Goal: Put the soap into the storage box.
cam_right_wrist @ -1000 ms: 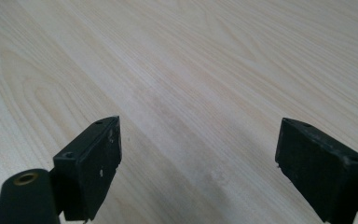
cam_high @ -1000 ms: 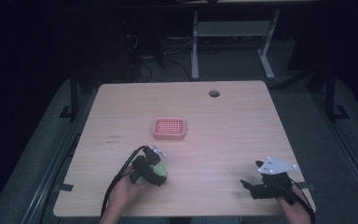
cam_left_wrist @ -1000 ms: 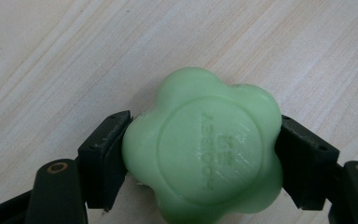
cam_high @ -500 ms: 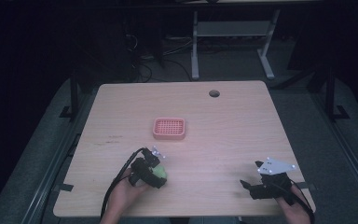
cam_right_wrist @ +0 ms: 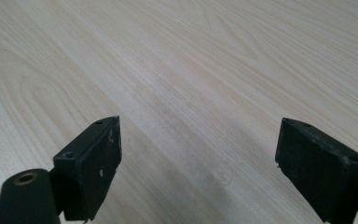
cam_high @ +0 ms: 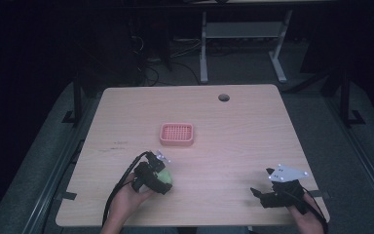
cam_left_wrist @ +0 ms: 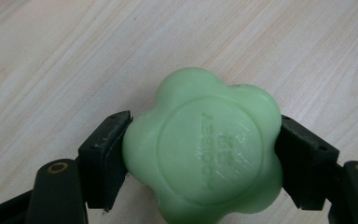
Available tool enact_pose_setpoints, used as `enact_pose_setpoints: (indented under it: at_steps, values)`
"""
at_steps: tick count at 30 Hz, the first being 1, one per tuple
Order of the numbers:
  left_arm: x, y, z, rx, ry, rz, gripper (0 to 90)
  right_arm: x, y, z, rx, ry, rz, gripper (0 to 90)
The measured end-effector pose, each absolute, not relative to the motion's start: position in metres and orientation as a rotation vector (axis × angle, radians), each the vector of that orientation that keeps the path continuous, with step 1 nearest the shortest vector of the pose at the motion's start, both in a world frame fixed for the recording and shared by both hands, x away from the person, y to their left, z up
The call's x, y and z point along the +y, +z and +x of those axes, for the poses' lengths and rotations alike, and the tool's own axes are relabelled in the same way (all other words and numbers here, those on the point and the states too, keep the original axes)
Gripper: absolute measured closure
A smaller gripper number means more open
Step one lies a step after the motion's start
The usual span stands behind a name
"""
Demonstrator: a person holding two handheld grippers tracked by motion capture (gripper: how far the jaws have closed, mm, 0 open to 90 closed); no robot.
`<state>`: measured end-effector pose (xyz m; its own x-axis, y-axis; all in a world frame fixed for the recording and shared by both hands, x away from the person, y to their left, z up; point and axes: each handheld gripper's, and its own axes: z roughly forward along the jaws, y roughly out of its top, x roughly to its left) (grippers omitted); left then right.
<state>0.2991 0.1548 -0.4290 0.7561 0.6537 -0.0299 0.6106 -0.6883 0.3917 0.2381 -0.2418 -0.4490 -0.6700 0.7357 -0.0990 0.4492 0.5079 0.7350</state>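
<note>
- Pale green, waxy-looking soap (cam_left_wrist: 205, 149), flower-shaped with raised lettering on its face; we see it clamped between the two black pads (cam_left_wrist: 105, 154) of the left gripper (cam_high: 152, 175), one pad on each flank, in the near-left part of the wooden table (cam_high: 243, 131).
- In the left gripper view the pads bite on the rounded lobes, not on flat faces. We judge this the main risk: a smooth curved bar can squirt out sideways or rotate in the grip if the squeeze eases or the hand tilts.
- We cannot tell from these views whether the soap rests on the wood or is just clear of it. If it drags, the grain could twist it out of line.
- The pink slotted dish (cam_high: 177, 134) sits beyond the soap toward the table's middle, apart from it. We take it as the likely destination. The rim is low; a bar carried too low could knock the dish and push it away, since nothing holds it down.
- A release from too high could make the soap bounce off the slats or land half on the rim.
- The cable trailing from the left gripper loops beside the hand; we note it could snag on the table edge during a forward reach.
- The right gripper (cam_high: 272, 192) rests at the near-right, well apart from soap and dish, jaws spread wide over bare wood, gripping nothing. It is too far off to steady the dish if that slides.
</note>
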Motion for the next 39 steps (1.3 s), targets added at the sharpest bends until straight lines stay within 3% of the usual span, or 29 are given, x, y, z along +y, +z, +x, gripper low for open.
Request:
enact_pose_setpoints:
  at_steps: [39]
  values:
    - [0.156,-0.394,0.324,0.962,0.125,2.558,26.3,-0.238,-0.451,0.237,2.376,0.958,0.973,13.8]
